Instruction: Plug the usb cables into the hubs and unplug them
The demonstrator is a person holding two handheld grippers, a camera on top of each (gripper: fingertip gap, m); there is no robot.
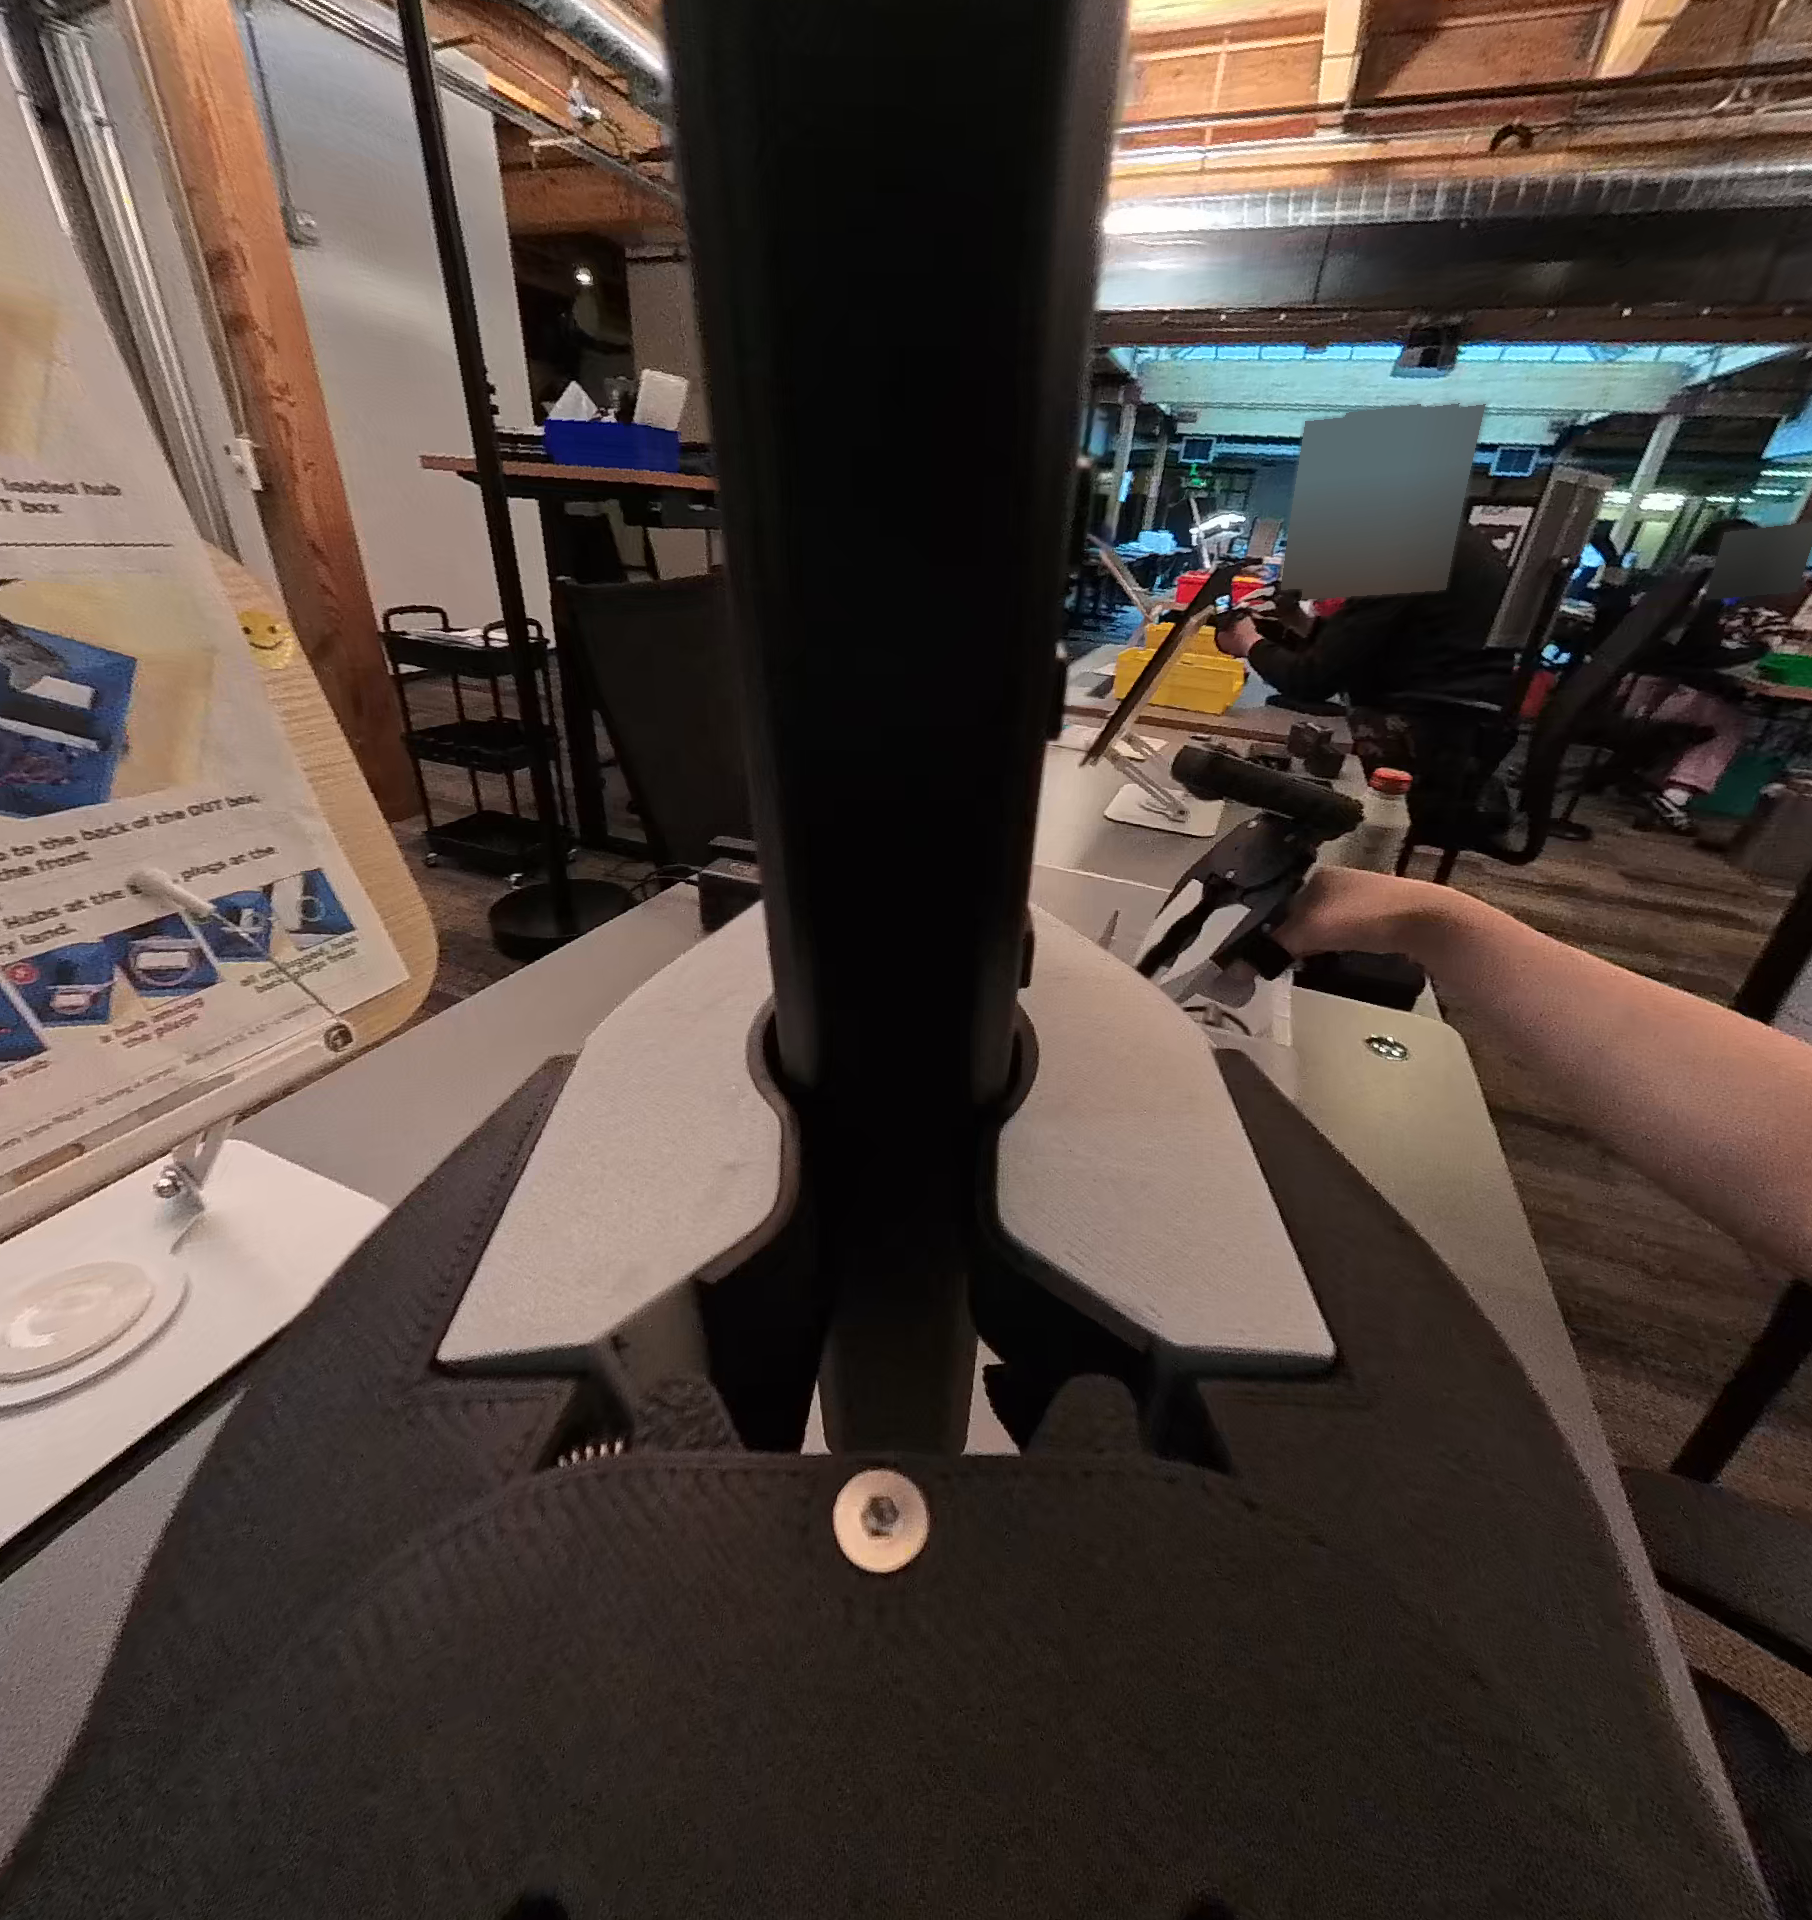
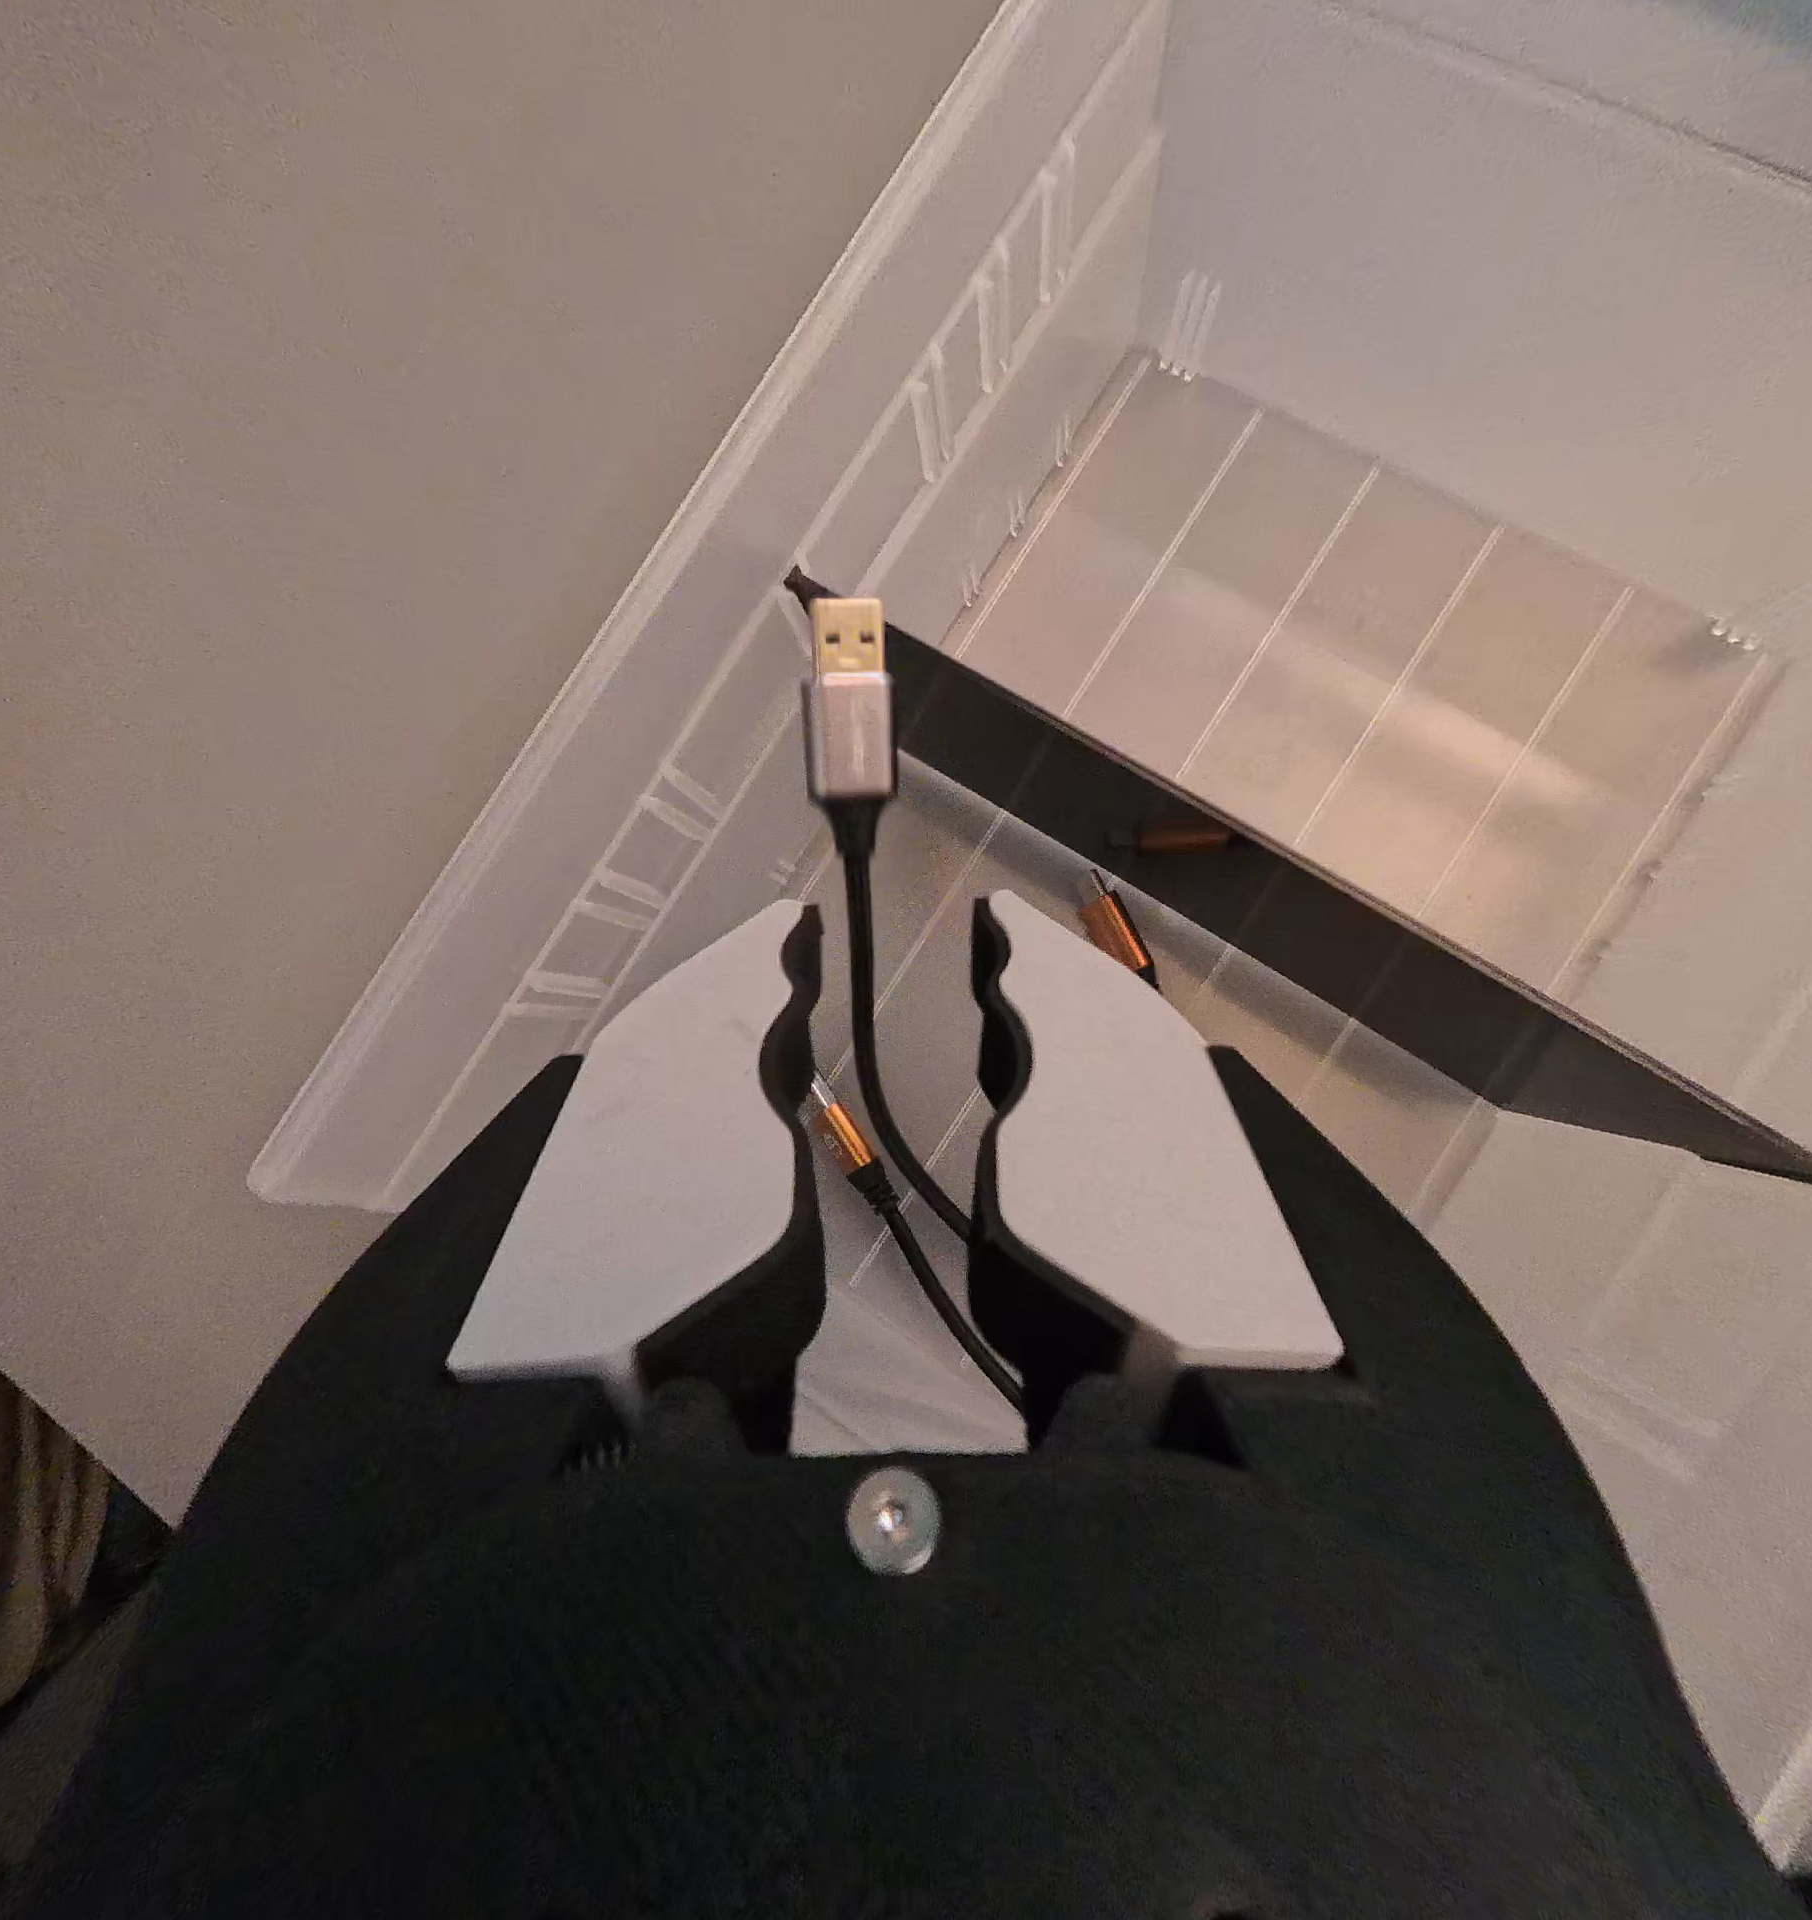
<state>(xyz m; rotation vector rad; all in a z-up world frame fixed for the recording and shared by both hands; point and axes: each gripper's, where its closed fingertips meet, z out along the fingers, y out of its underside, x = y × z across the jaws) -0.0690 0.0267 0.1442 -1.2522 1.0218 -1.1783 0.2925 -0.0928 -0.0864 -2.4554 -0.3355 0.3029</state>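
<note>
– USB cable point(image 2: 860, 997): where was it found, starting from the tongs?

– It was seen running up between the spread fingers of the right gripper point(image 2: 891, 914), touched by neither pad as far as could be told. Its silver plug point(image 2: 848, 707) stood just past the fingertips, metal end pointing away. Nothing was pinched there; those tongs were released.

– And the left gripper point(image 1: 894, 1039)?

– It was clenched around a long black bar point(image 1: 881, 520), held upright and judged to be a hub, though no ports could be seen from that side.

– Which step was judged to be in hand?

– The pick-up of a cable, before any plugging. The next move was thought to call for the right fingers being closed on the plug's silver shell, squarely, so that the metal end would be left free to be lined up with a port.

– What lay farther out?

– The cable was seen inside a clear bin point(image 2: 673, 748), with two copper-coloured connectors point(image 2: 1115, 930) near it and a black strip point(image 2: 1297, 935) slanting across to the right; whether that was another hub could not be told.

– Room and edges?

– The bin's left wall was close beside the plug and the strip's edge just right of it, so lifting was favoured over sideways travel. Bare table point(image 2: 258, 416) was open on the left. An instruction board point(image 1: 154, 831) stood near the left gripper.
</note>
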